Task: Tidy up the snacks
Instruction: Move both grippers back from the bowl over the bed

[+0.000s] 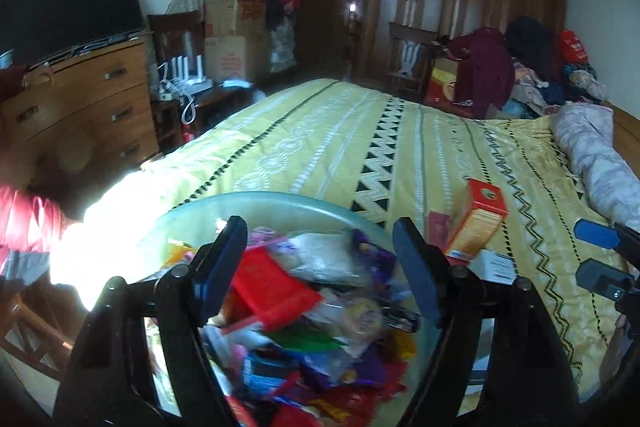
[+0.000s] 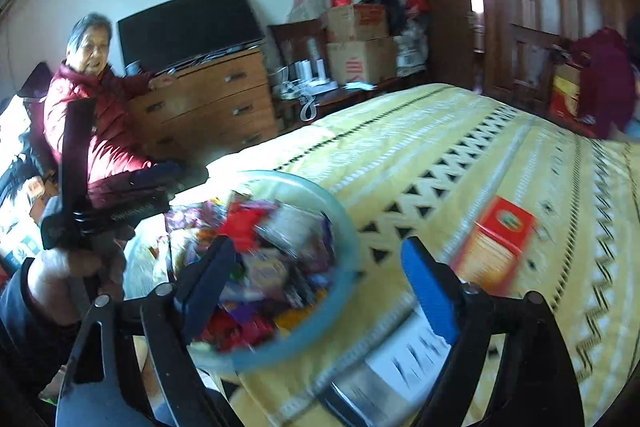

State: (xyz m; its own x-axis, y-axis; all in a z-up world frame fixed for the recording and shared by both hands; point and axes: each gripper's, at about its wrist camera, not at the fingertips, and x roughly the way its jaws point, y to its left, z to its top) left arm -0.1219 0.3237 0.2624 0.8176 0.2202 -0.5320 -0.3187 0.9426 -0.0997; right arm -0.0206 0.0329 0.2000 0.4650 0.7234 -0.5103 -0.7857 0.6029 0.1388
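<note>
Left gripper (image 1: 318, 261) wide open above the glass bowl (image 1: 320, 205), nothing between the fingers, no pad touching rim or wrappers. Right gripper (image 2: 324, 283) likewise spread wide, empty, poised over the bowl's near rim, one finger above the snacks (image 2: 256, 259), the other past the rim toward the white box (image 2: 404, 355).

Bowl on the near edge of the yellow patterned bedspread (image 1: 328, 131), heaped with mixed snack packets, too blurred to tell apart. Just right of the bowl, an orange-and-red carton (image 1: 476, 223), tilted, long axis running away from the bowl toward the far side of the bed, red end farthest. White box flat on the bedspread just beside the bowl, below the carton.

Left of the bowl, a person in a red jacket (image 2: 96, 119) seated beside the wooden dresser (image 2: 212, 103).
</note>
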